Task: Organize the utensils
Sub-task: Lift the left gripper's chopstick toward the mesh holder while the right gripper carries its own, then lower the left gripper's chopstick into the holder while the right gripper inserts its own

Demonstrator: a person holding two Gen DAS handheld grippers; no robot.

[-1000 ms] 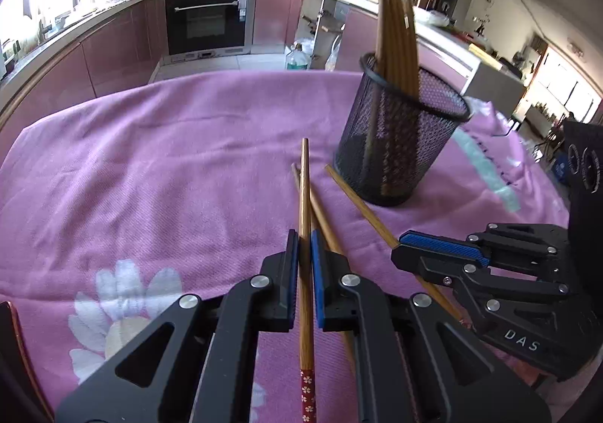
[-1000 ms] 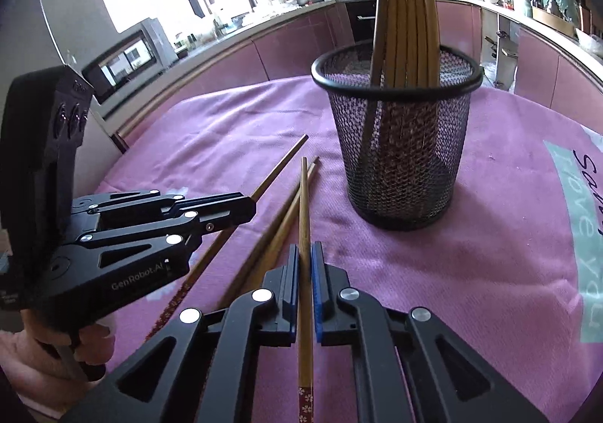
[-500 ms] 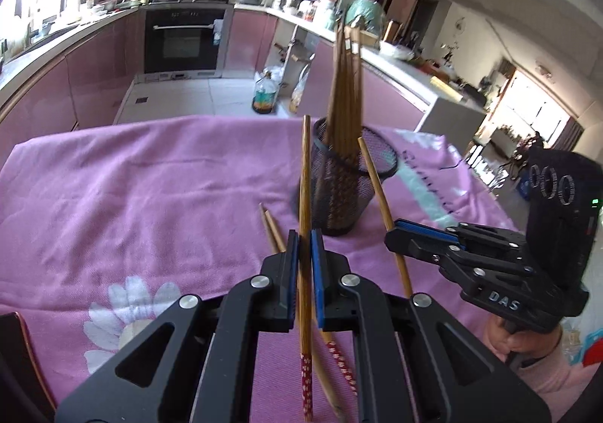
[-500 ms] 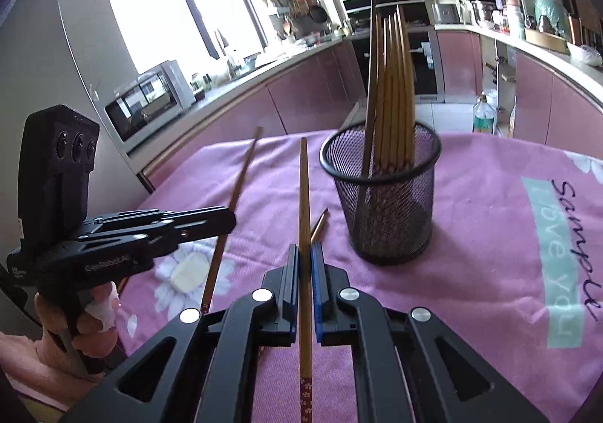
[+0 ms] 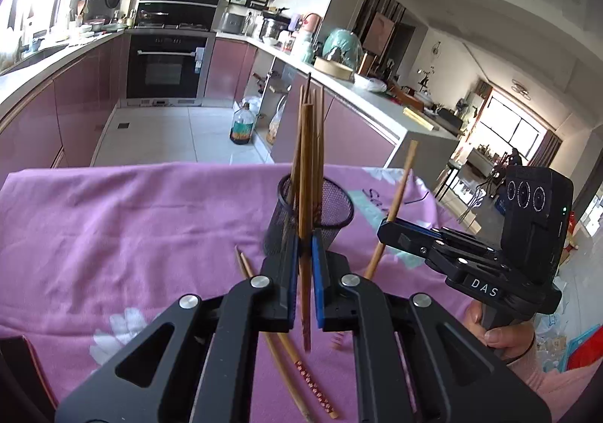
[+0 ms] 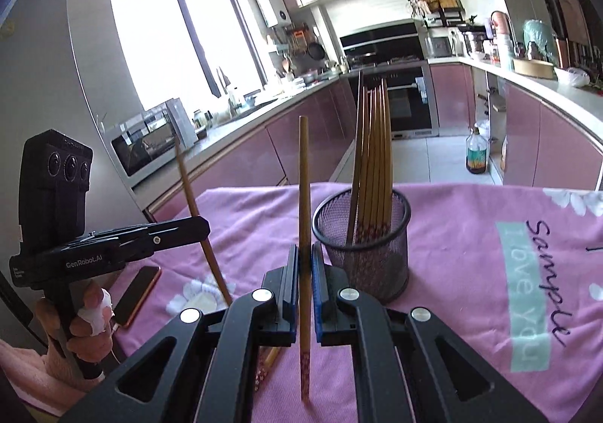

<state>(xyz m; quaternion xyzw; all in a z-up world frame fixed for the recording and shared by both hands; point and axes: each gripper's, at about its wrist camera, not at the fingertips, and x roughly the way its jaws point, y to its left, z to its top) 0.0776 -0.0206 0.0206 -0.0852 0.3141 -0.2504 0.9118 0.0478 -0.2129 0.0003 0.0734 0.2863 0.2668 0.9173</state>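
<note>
My left gripper is shut on a wooden chopstick and holds it upright above the pink cloth, in front of the black mesh cup. My right gripper is shut on another chopstick, also upright, just left of the mesh cup, which holds several chopsticks. The right gripper shows at the right of the left wrist view, the left gripper at the left of the right wrist view. Two chopsticks lie on the cloth below my left gripper.
The table is covered by a pink flowered cloth with a teal label. A phone lies near the left edge in the right wrist view. Kitchen counters and an oven stand behind the table.
Both grippers have lifted their chopsticks off the cloth and tilted them from lying flat to upright. The mesh cup now looks further off and lower in both views.
</note>
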